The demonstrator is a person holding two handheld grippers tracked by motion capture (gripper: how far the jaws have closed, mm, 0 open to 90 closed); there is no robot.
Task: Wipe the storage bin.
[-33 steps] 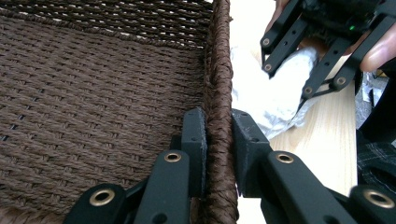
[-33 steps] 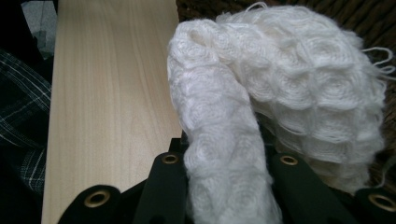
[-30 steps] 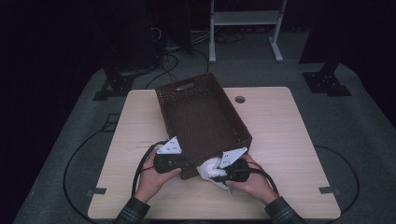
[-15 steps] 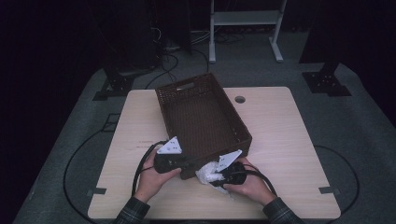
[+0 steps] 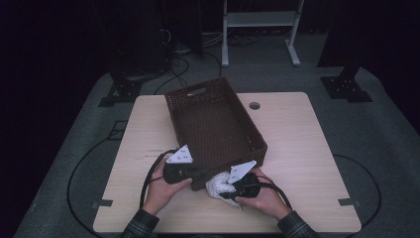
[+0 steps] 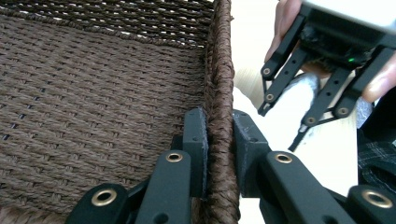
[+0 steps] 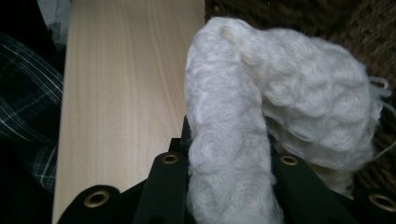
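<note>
White cloth [image 5: 218, 186] shifted slightly, no writing legible

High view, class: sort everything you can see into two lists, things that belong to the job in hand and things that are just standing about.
In the job:
- woven basket, its near wall clamped by the left gripper
- white knitted cloth, pinched in the right gripper
- wooden table that bears them

Standing about:
- white shelf frame behind the table
- floor cables
</note>
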